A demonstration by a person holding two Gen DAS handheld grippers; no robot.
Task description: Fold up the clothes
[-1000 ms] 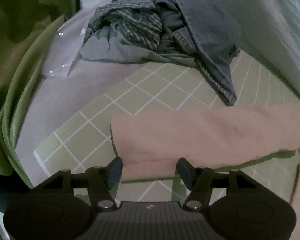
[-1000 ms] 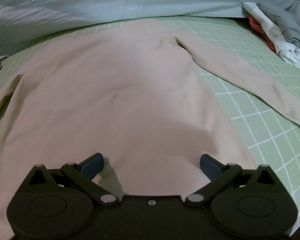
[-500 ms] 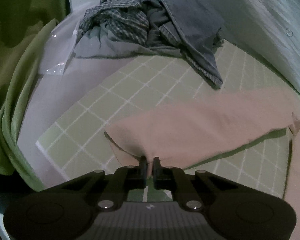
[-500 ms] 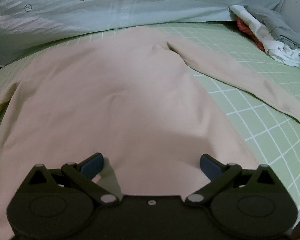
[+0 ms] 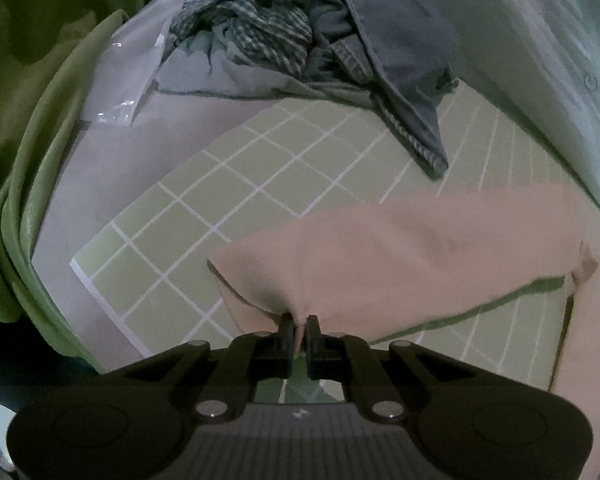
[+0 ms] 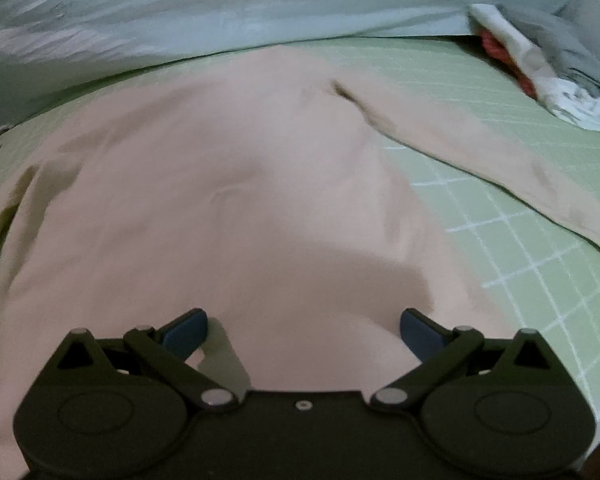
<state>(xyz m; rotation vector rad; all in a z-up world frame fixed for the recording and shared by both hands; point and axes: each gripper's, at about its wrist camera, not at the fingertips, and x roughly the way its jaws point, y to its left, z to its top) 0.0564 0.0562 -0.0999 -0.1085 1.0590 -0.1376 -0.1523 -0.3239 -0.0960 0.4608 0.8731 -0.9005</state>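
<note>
1. Two risks, by my reading: the thin pinch at the sleeve (image 5: 400, 248) cuff may slip when carried over the beige top (image 6: 228, 200), or drag the body askew on the green grid mat (image 5: 260, 184).
2. Left gripper (image 5: 298, 330): pressed together, pinching the cuff edge at 6 o'clock.
3. Right gripper (image 6: 304, 328): spread wide over the hem, holding nothing.

matt pink cloth shirt (image 6: 260, 200)
</note>
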